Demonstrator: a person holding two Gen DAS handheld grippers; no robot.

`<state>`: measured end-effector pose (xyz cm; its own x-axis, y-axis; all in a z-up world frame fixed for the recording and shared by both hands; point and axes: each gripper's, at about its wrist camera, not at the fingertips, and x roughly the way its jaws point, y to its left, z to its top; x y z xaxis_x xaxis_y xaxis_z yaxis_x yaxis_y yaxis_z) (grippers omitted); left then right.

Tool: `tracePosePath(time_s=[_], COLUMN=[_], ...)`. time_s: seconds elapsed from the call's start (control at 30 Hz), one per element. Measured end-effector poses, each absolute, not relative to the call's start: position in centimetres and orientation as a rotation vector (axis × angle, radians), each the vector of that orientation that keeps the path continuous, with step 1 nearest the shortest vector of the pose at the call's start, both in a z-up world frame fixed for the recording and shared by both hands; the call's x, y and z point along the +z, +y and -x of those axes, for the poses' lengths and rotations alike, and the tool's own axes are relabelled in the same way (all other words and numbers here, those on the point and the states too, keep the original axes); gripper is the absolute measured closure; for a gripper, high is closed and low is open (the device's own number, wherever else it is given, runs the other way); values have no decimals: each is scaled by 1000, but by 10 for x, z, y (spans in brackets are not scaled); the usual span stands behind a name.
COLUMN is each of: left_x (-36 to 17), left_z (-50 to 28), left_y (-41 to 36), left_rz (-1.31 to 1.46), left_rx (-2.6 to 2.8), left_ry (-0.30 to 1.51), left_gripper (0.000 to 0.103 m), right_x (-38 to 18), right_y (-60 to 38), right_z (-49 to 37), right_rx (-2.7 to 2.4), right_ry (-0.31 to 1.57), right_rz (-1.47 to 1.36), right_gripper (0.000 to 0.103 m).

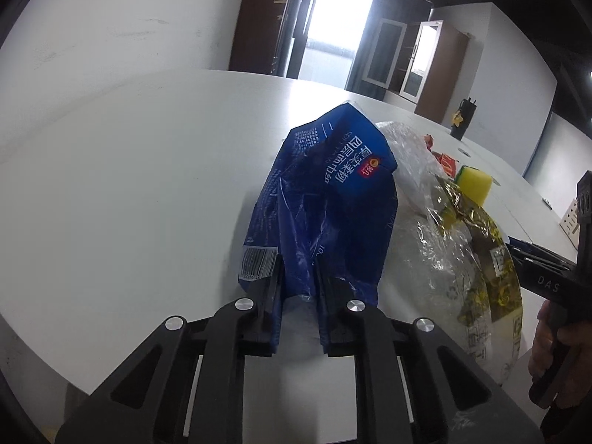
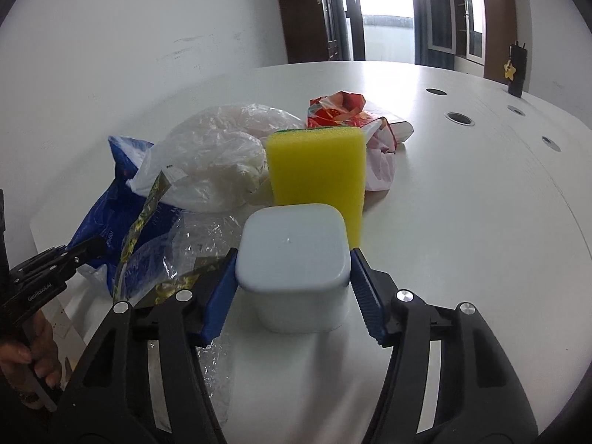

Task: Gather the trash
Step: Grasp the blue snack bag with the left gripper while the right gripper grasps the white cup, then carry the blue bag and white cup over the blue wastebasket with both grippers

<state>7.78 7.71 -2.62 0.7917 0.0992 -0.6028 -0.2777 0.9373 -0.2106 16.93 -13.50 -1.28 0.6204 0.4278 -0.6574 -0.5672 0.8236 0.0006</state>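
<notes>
My left gripper (image 1: 298,273) is shut on the lower edge of a crumpled blue plastic wrapper (image 1: 325,199), which lies on the white table (image 1: 129,185); the wrapper also shows in the right wrist view (image 2: 107,207). My right gripper (image 2: 294,262) is shut on a pale blue-white square container (image 2: 294,255) standing upside down on the table. A yellow sponge (image 2: 318,174) stands right behind the container. Clear plastic bags (image 2: 214,155) and a clear wrapper with gold print (image 1: 477,259) lie between the two grippers. A red wrapper (image 2: 336,109) lies behind the sponge.
A black bottle with a yellow star (image 2: 516,70) stands at the table's far right. Round cable holes (image 2: 458,117) dot the table on the right. The left table edge (image 2: 48,244) is close to the blue wrapper. A wall, cabinets and a balcony door are behind.
</notes>
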Motion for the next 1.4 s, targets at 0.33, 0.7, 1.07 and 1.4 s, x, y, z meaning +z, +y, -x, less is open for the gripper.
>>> tracePosePath(time_s=[0.33, 0.7, 1.07, 1.4], left_x=[-7, 11, -17, -95], left_z=[-42, 37, 127, 119], left_y=[97, 76, 60, 50], left_rz=[315, 257, 274, 283], left_rx=[311, 242, 72, -27], left_ry=[544, 497, 588, 791], left_gripper=[90, 90, 91, 93], right_x=[3, 9, -21, -96], right_y=[-161, -218, -251, -222], right_z=[-149, -83, 13, 36], right_rx=[520, 517, 567, 638], right_ry=[616, 578, 609, 733], right_rz=[208, 191, 256, 320], right_gripper=[47, 47, 47, 47])
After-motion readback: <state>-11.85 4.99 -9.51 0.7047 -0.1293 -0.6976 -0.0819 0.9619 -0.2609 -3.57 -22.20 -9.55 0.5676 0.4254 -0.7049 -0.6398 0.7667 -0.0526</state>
